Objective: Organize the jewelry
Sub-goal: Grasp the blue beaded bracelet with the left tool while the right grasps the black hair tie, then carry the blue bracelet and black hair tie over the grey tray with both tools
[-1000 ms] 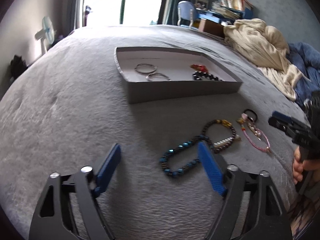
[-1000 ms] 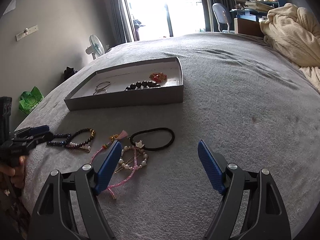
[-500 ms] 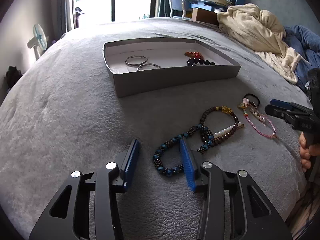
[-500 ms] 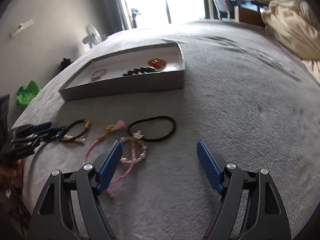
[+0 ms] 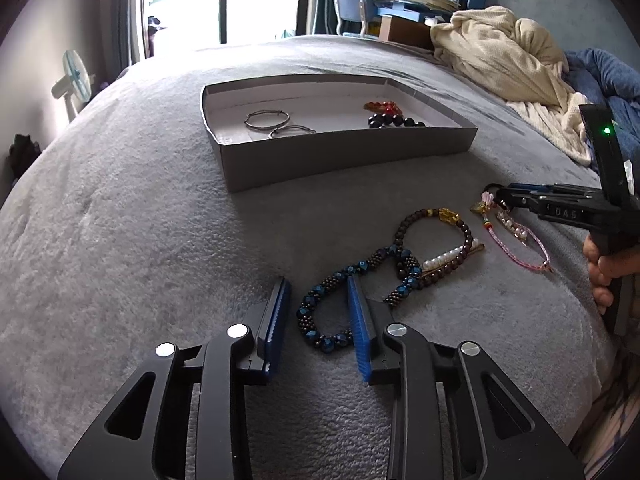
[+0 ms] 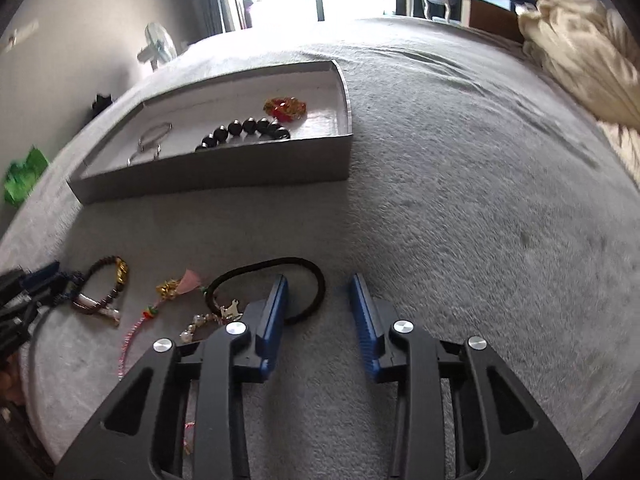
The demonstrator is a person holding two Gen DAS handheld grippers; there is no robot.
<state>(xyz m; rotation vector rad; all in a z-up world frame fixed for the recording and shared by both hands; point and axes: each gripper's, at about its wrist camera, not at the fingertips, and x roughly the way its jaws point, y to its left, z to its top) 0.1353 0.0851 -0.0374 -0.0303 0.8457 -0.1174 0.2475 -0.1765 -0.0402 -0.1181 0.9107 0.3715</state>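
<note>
while left gripper point(image 5: 318, 300) spread (partly), blue bead bracelet point(image 5: 340, 304) loop straddles right finger

At your left gripper's point(image 5: 318, 292) blue pads lies a blue-and-bronze beaded bracelet point(image 5: 320, 312); at two o'clock, a brown bracelet point(image 5: 460, 228) with an amber charm. The grey tray point(image 5: 344, 156) holds red beads point(image 6: 285, 109) and black beads point(image 6: 244, 132).

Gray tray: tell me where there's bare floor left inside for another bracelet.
In the gray tray, the middle is bare, between the thin metal bangles on the left and the black bead bracelet on the right. The far strip along the back wall is also free. The right end is crowded, with the red charm behind the black beads.
</note>
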